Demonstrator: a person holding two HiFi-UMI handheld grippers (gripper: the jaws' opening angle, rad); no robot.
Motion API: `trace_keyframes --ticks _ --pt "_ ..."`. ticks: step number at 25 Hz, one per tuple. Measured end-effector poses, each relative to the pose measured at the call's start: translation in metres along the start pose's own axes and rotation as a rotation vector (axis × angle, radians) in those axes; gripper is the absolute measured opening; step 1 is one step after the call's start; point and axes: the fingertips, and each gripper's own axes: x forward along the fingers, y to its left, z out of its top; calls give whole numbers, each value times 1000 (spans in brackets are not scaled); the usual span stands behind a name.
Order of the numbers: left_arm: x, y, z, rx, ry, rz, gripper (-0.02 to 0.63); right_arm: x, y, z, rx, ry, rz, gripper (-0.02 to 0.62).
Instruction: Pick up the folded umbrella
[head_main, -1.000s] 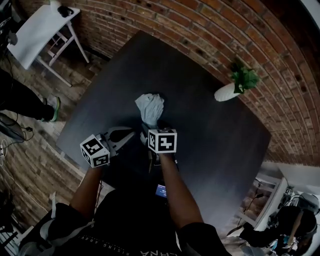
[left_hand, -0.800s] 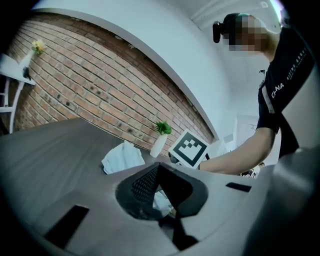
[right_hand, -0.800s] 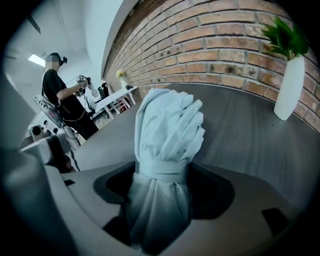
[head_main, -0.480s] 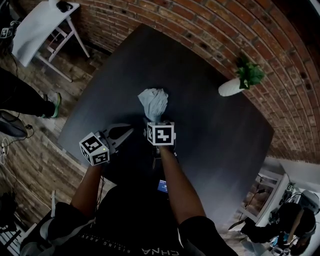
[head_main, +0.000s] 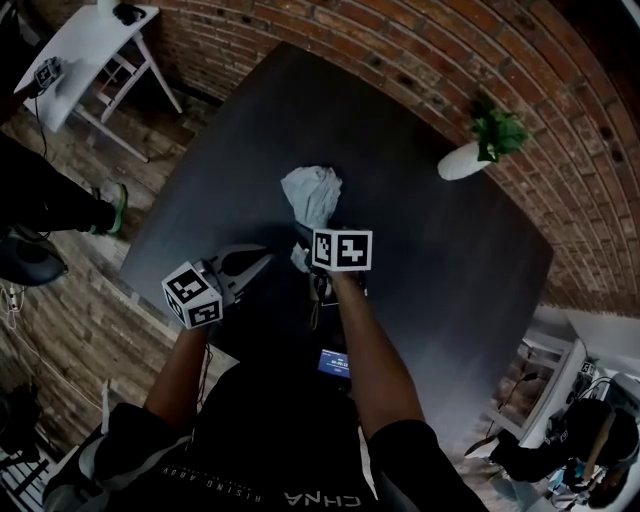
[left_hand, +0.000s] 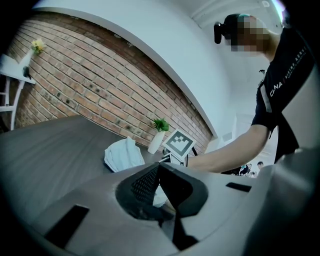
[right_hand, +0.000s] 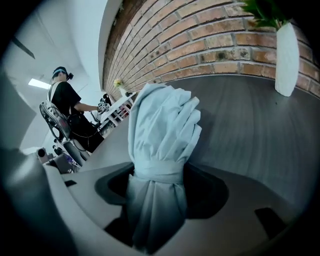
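Note:
The folded umbrella (head_main: 312, 195) is a pale blue bundle tied round its middle by a strap, over the dark table (head_main: 430, 270). My right gripper (head_main: 306, 240) is shut on it near the strap, with the fabric bulging beyond the jaws. The right gripper view shows the umbrella (right_hand: 162, 130) filling the gap between the right gripper's (right_hand: 159, 182) jaws. Whether it touches the table I cannot tell. My left gripper (head_main: 262, 259) hangs shut and empty to the left of the right one. In the left gripper view, the left gripper (left_hand: 159, 168) has the umbrella (left_hand: 121, 154) ahead of it.
A white vase with a green plant (head_main: 468, 160) stands at the table's far right corner, by the brick wall (head_main: 420, 60). A white side table (head_main: 85, 50) and a person's leg (head_main: 50, 200) are off to the left on the wood floor.
My right gripper has carried the umbrella a little farther out over the table, away from me. The left gripper has stayed almost where it was.

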Motion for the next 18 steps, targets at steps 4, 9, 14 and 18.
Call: trace_keyframes --ticks 4,9,14,18 --pt "-4 -6 -2 -2 4 12 3 -9 4 -6 55 5 83 298" --pt "-2 -19 -2 19 15 9 3 -33 11 -13 85 -16 198 298" --pt "4 -42 0 55 28 -2 3 -77 13 -12 66 -116 289 298" --pt "13 -61 4 89 32 -12 3 -123 12 0 11 -239 321 298"
